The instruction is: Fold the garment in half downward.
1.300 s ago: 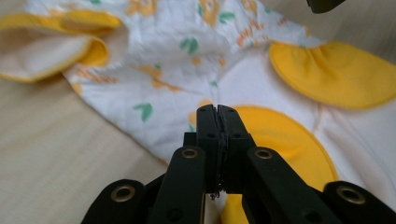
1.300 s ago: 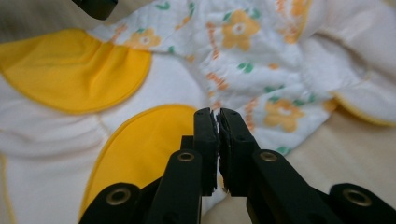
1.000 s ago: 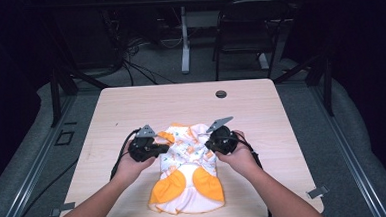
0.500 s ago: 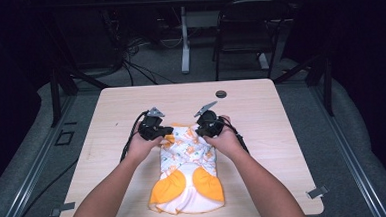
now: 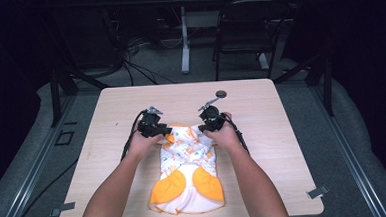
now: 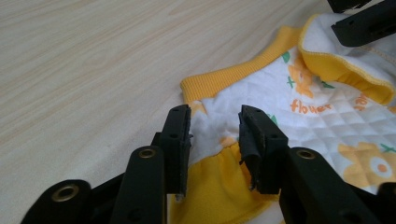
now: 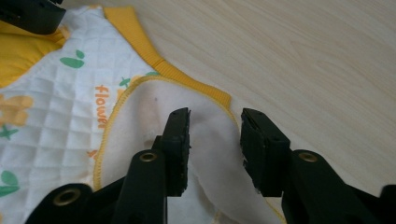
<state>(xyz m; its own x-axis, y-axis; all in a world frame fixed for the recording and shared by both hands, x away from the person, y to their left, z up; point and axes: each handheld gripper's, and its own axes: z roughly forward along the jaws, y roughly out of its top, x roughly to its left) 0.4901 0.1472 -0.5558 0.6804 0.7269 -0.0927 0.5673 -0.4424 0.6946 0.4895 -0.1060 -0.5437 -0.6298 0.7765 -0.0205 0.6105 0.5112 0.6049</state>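
A small white quilted garment (image 5: 186, 169) with orange flowers and yellow trim lies flat on the wooden table (image 5: 287, 133), its yellow ribbed edge at the far end. My left gripper (image 5: 164, 131) rests at the garment's far left corner and my right gripper (image 5: 200, 128) at its far right corner. In the left gripper view the jaws (image 6: 215, 128) stand open over the cloth (image 6: 327, 126) beside the ribbed edge. The right gripper view has my own jaws (image 7: 215, 128) open too, straddling a white inside-out flap of the garment (image 7: 46, 130). Each view catches the other gripper's black tip in an upper corner.
A small dark round object (image 5: 221, 93) sits on the table just beyond the right gripper. A black chair (image 5: 242, 31) and a tangle of cables (image 5: 133, 56) are on the floor past the far edge. Bare wood surrounds the garment on both sides.
Both grippers moved away from the person toward the far side, and the garment's far end came with them, so it now lies longer and flatter.
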